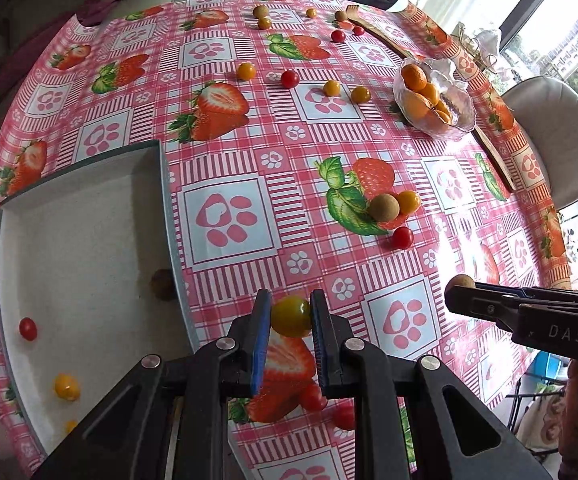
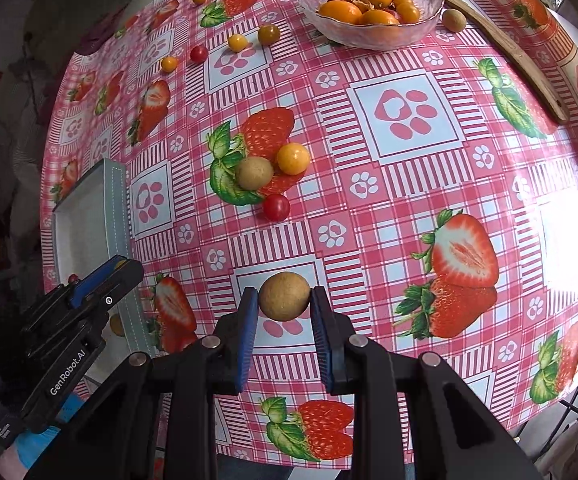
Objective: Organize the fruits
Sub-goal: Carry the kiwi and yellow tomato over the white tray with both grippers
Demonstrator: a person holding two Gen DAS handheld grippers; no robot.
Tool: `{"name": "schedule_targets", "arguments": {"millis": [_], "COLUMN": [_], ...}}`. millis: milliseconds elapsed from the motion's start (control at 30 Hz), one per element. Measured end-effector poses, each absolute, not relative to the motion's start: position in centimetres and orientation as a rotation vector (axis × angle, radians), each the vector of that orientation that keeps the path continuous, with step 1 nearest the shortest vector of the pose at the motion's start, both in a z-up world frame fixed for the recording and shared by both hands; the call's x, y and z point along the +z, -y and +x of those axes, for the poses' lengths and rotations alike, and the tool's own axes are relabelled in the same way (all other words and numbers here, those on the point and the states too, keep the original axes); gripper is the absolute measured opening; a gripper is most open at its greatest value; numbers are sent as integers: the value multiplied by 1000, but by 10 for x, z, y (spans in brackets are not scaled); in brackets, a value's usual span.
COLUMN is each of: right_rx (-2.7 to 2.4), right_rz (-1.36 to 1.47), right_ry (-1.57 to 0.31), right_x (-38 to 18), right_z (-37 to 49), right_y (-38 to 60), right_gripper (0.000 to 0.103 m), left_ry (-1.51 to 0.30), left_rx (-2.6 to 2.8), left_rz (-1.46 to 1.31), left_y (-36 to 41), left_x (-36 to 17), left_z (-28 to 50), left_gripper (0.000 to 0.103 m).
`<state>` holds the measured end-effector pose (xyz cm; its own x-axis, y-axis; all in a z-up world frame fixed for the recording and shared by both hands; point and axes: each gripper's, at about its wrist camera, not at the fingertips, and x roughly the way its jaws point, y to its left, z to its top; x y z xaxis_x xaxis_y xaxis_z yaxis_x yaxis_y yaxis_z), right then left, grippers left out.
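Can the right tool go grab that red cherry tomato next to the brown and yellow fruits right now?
Probably not yet. The right tool is shut on a brown round fruit, so it's occupied. The path to the red cherry tomato looks clear otherwise.

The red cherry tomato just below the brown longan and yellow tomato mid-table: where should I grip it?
Grip the red cherry tomato across its widest middle, coming from the near side: the longan and yellow tomato crowd its far side.
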<state>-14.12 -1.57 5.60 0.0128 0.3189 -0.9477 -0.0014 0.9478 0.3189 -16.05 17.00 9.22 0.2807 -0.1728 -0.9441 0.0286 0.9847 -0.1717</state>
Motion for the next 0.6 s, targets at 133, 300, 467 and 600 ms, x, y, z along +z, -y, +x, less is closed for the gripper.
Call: {"name": "schedule_targets", "arguments": {"millis": [133, 300, 467, 600], "right_rx": [288, 343, 406, 457], "right_rz": [228, 179, 129, 87], "right_ry": [-1547, -1554, -1562, -1571], "right_x": [60, 64, 66, 66], "right_z": [-147, -154, -157, -160], "right_y": [-6, -39, -76, -106], "right_gripper": [29, 29, 29, 29], "left_ry": [-1278, -1289, -1296, -1301], "left_rx": [-95, -32, 35, 86], "left_rz": [-153, -189, -228, -244], "left_y": [-191, -222, -252, -272], "left_x": [94, 92, 87, 81], "left_z": [-178, -201, -224, -241], "left_gripper": [21, 21, 21, 21]}}
